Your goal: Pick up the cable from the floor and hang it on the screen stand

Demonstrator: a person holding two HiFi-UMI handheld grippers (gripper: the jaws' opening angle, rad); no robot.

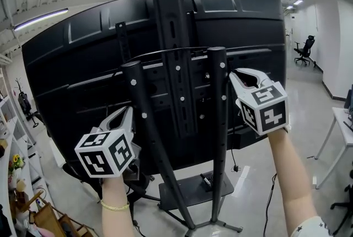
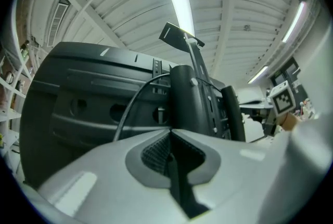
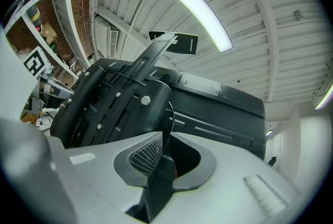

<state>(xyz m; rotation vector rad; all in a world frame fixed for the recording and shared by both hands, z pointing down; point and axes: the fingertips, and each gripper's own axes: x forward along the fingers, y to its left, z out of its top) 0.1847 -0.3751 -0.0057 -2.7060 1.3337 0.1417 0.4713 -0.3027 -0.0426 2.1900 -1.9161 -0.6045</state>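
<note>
The thin black cable (image 1: 165, 51) lies draped across the tops of the screen stand's two black poles, the left pole (image 1: 144, 120) and the right pole (image 1: 218, 120), behind the big black screen (image 1: 83, 65). My right gripper (image 1: 238, 75) is up beside the right pole's top. In the right gripper view its jaws (image 3: 162, 137) stand slightly apart and open, and the cable (image 3: 170, 111) runs down into the gap. My left gripper (image 1: 127, 113) is lower, beside the left pole. It (image 2: 170, 132) is shut on nothing, and the cable (image 2: 132, 108) passes just left of it.
The stand's central column (image 1: 171, 37) rises between the poles, with its base plate (image 1: 198, 186) on the floor below. Another cord (image 1: 270, 197) trails on the floor at the right. A white table (image 1: 342, 125) is at the right edge, an office chair (image 1: 303, 48) far back, and shelves (image 1: 11, 175) at the left.
</note>
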